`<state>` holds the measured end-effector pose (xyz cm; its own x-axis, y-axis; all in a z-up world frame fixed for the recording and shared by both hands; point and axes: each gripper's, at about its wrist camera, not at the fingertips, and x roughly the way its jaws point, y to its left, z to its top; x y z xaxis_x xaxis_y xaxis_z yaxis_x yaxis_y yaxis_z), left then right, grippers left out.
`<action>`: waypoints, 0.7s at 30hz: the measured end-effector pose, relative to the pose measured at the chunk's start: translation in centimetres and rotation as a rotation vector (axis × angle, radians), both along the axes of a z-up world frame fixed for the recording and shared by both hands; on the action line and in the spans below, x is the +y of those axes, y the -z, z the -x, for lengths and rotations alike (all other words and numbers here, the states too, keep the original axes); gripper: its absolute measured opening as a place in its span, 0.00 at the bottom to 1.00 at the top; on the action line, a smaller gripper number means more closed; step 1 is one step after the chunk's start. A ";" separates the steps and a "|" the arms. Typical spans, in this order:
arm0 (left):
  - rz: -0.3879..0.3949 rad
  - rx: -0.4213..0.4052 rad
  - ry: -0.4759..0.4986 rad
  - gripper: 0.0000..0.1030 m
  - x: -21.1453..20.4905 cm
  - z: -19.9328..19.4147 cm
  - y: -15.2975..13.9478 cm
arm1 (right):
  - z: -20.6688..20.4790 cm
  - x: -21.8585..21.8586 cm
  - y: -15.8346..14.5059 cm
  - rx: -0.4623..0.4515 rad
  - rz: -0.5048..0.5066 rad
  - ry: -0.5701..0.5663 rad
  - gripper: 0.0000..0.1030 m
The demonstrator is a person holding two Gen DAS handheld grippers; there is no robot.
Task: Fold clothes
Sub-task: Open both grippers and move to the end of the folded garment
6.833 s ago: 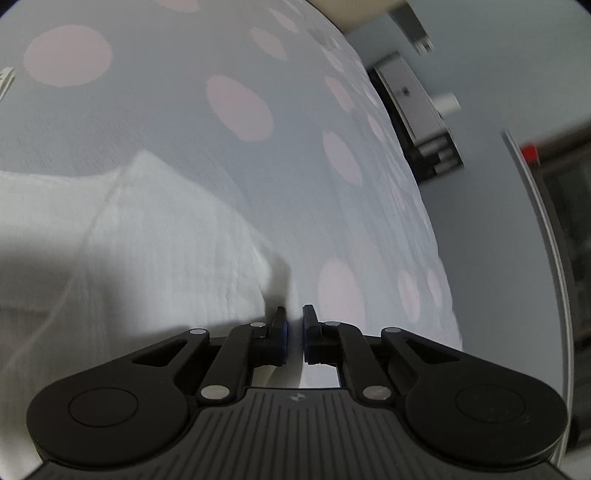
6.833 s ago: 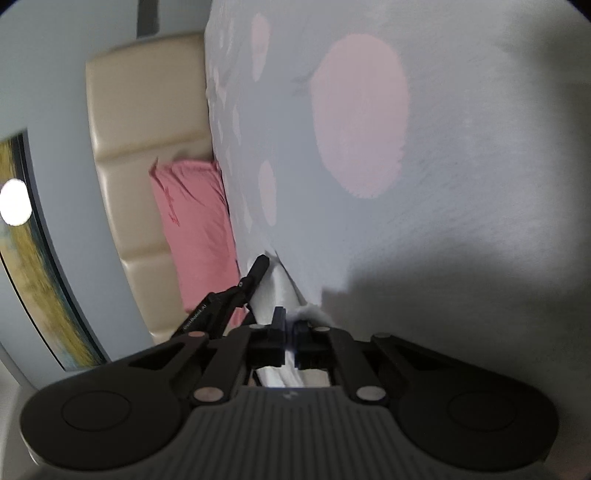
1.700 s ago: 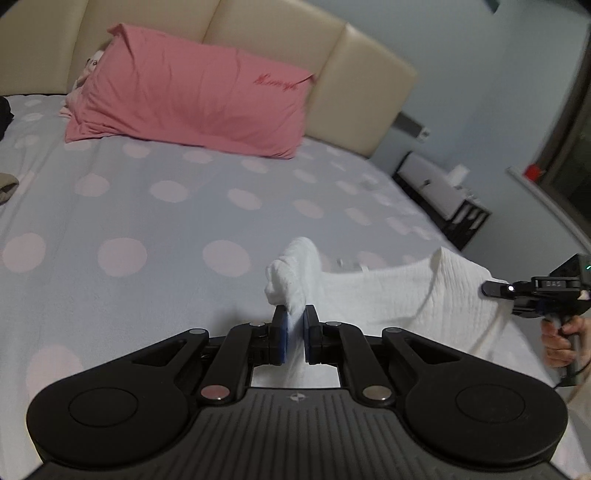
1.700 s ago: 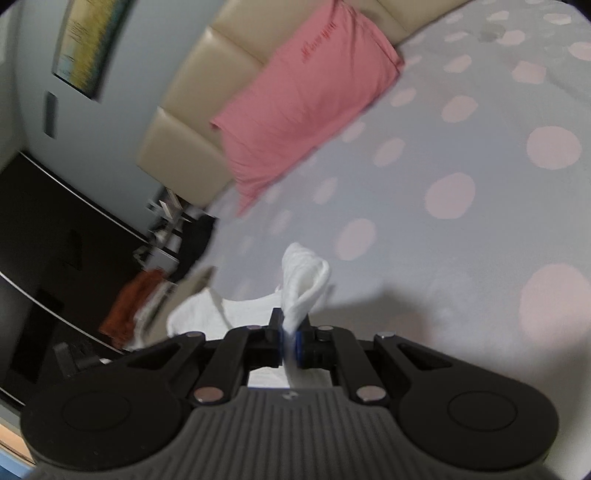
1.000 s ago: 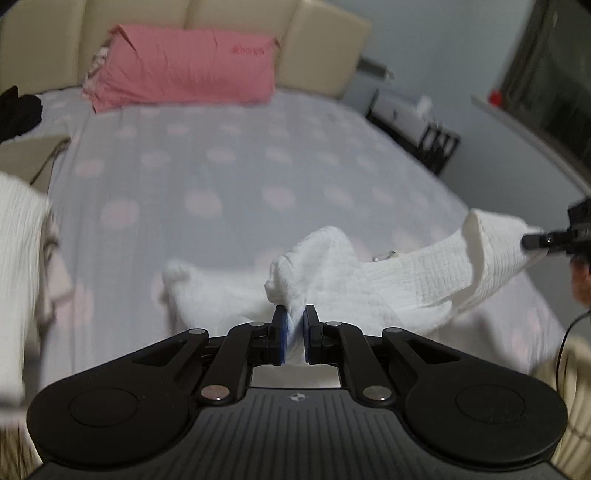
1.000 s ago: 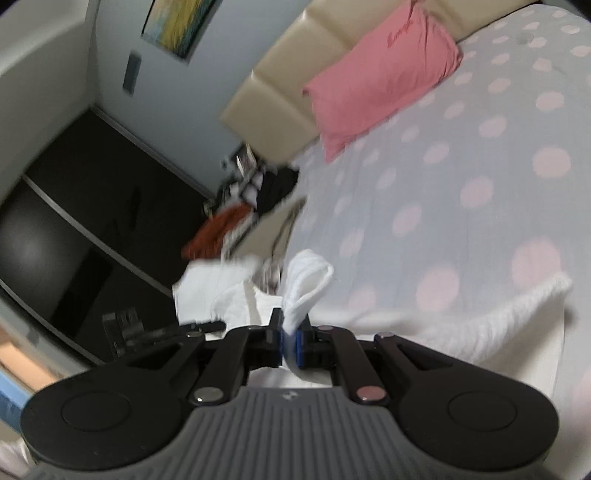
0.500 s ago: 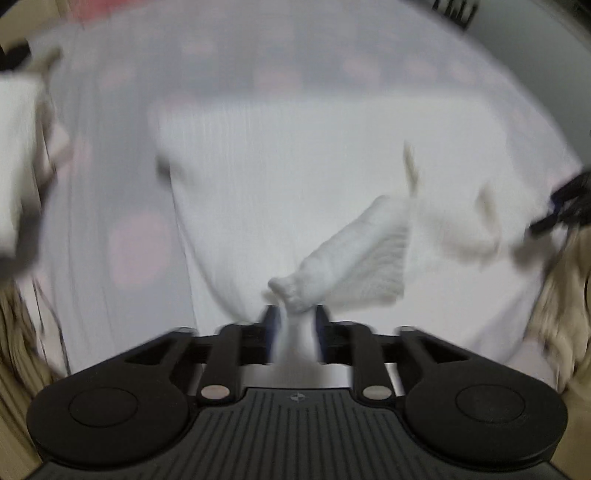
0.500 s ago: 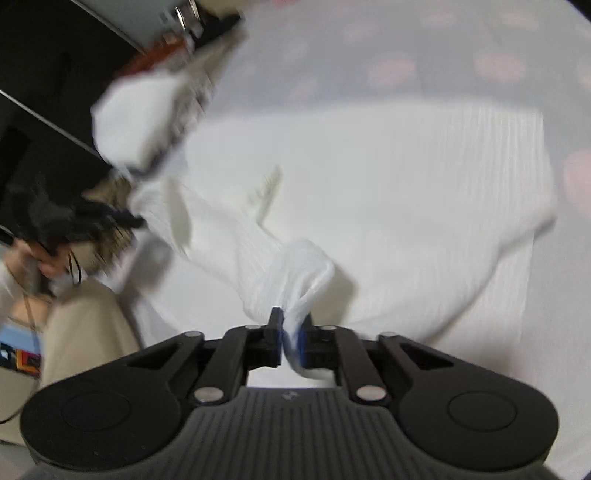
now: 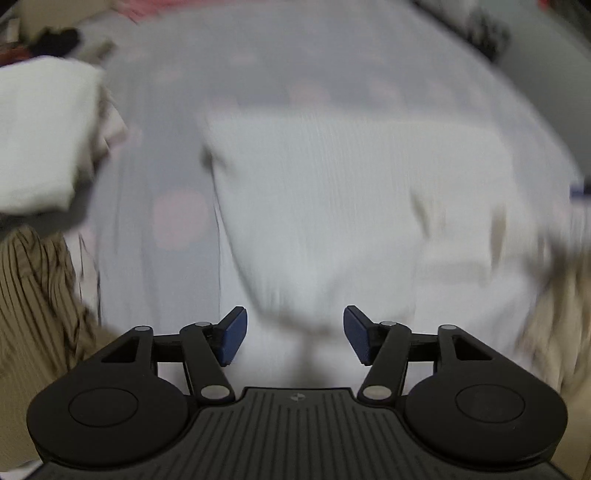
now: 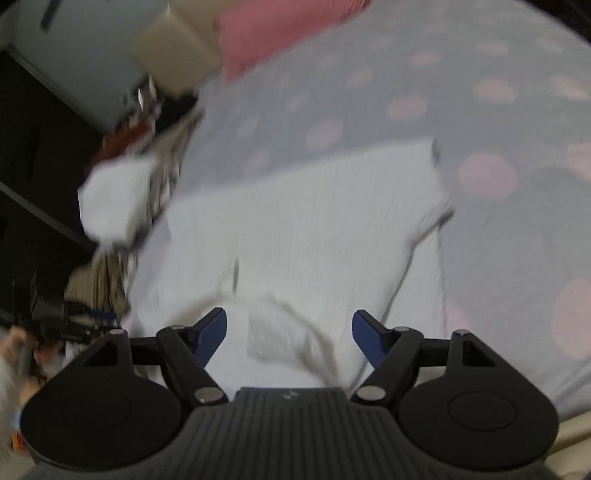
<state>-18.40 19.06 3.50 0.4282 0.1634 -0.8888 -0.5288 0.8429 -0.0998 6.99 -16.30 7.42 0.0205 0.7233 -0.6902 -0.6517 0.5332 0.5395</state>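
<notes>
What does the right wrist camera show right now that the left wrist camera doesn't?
Only the right wrist view shows the beige headboard and a hand at the lower left edge. Only the left wrist view shows ribbed tan fabric at the bed's near corner. Both show the white garment spread on the dotted bedsheet, the white folded pile, blurred pink pillow, and each gripper, left gripper and right gripper, jaws opening, gripping nothing.
</notes>
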 end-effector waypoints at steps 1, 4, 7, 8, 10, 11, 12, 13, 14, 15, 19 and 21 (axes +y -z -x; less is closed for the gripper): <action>-0.021 -0.033 -0.027 0.61 0.7 -0.6 0.0 | -0.3 0.0 -0.3 -0.022 -0.018 0.026 0.80; -0.064 -0.094 -0.218 0.61 3.3 -3.4 1.4 | -2.7 0.6 0.2 -0.058 -0.021 0.160 0.81; -0.056 -0.123 -0.385 0.60 6.1 -5.8 3.3 | -6.8 0.7 2.4 0.049 -0.095 0.270 0.81; -0.035 -0.140 -0.403 0.60 6.9 -6.3 3.9 | -8.5 0.9 3.4 0.102 -0.103 0.291 0.81; 0.004 -0.168 -0.414 0.60 8.1 -7.1 5.2 | -11.1 2.1 5.4 0.168 -0.069 0.335 0.81; 0.004 -0.158 -0.425 0.60 8.6 -7.5 5.9 | -12.3 2.6 6.4 0.192 -0.037 0.351 0.81; -0.007 -0.135 -0.442 0.60 9.1 -7.7 6.4 | -13.4 3.0 7.4 0.243 0.003 0.362 0.81; -0.024 -0.129 -0.453 0.59 9.2 -7.6 6.8 | -14.4 3.3 8.5 0.306 0.044 0.374 0.81; -0.036 -0.143 -0.452 0.59 9.3 -7.4 7.1 | -14.9 3.2 9.4 0.346 0.044 0.386 0.81; -0.032 -0.172 -0.445 0.59 9.2 -7.0 7.4 | -14.9 2.9 10.0 0.374 0.020 0.385 0.81; 0.053 -0.274 -0.427 0.59 9.4 -5.5 8.2 | -14.4 2.4 12.2 0.446 -0.012 0.360 0.80; 0.065 -0.265 -0.408 0.59 9.4 -5.6 8.5 | -14.3 2.9 12.6 0.434 0.012 0.346 0.80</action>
